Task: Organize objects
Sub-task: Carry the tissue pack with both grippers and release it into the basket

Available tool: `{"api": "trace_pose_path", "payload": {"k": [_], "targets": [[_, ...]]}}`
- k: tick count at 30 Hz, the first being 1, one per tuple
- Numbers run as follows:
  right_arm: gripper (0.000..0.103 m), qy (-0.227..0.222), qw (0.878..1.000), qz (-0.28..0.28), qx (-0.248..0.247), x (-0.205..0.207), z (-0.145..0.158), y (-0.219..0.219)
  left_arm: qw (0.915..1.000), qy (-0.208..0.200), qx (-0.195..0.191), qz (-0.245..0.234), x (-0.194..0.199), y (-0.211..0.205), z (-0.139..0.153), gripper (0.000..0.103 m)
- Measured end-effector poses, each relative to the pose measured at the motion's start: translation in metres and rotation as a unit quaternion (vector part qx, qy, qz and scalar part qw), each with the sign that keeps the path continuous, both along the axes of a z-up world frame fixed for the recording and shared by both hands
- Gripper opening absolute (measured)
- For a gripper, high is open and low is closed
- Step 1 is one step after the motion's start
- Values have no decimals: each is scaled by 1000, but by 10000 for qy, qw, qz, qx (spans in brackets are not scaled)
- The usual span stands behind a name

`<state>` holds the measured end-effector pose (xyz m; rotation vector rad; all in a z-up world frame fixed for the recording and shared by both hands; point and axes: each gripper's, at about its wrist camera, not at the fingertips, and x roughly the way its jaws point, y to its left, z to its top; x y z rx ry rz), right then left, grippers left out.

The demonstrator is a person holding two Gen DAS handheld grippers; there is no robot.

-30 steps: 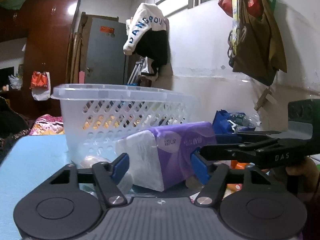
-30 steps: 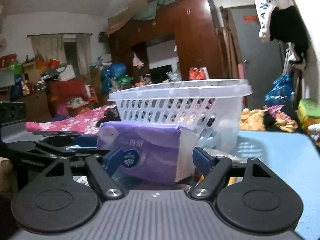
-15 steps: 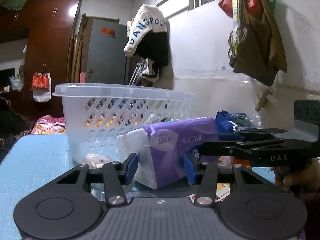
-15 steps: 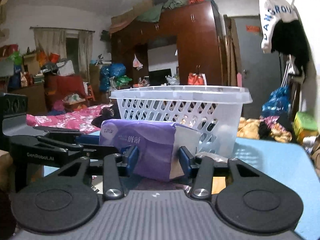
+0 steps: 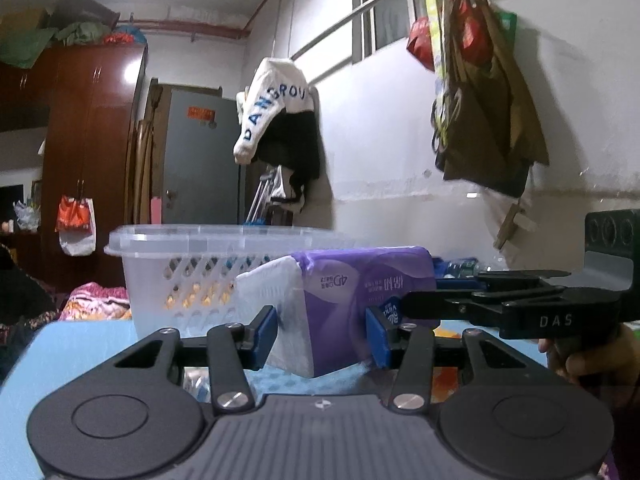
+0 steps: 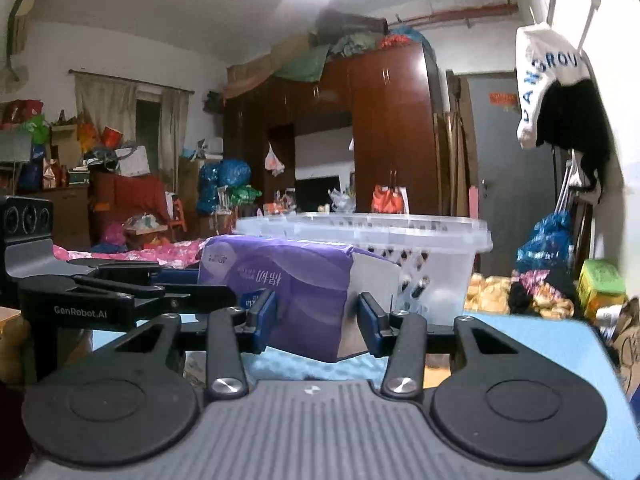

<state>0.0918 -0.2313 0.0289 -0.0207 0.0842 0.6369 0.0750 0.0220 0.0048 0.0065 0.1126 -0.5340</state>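
Tissue pack (image 5: 352,292) between gripper (image 5: 322,334) pads

Cluttered room: dark wooden wardrobe (image 6: 384,128) piled with bundles, grey door (image 5: 200,160) beside it, white wall (image 5: 380,152) with high window (image 5: 384,12), curtained window (image 6: 132,120) opposite.

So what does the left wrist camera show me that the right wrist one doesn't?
Only the left wrist view shows the bags hanging on the wall and the window. Only the right wrist view shows the curtains and the cluttered shelves. Both show the purple tissue pack gripped by the left gripper and the right gripper, with the white basket behind it and the blue table below.
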Motion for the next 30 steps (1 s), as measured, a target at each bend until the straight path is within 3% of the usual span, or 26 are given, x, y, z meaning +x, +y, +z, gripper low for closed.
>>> {"api": "trace_pose_path", "payload": {"k": [8,15,21,25,30], "targets": [[48,-500,9986,-41,-164,6,62,11,9985,-538,21,71,0,3,63,51],[48,-267,9994,-5,-232,54,96,24,9986,-454,27,260,49,10,107,51],[48,392,9983,-32,-440,113,86,49,9980,308,53,542,114,25,106,51],[48,823,9957,10,-427,138,70,58,9953,567,146,771,135,29,96,51],[48,874,9943,-140,-588,142,62,58,9926,781,347,865,153,25,85,53]]}}
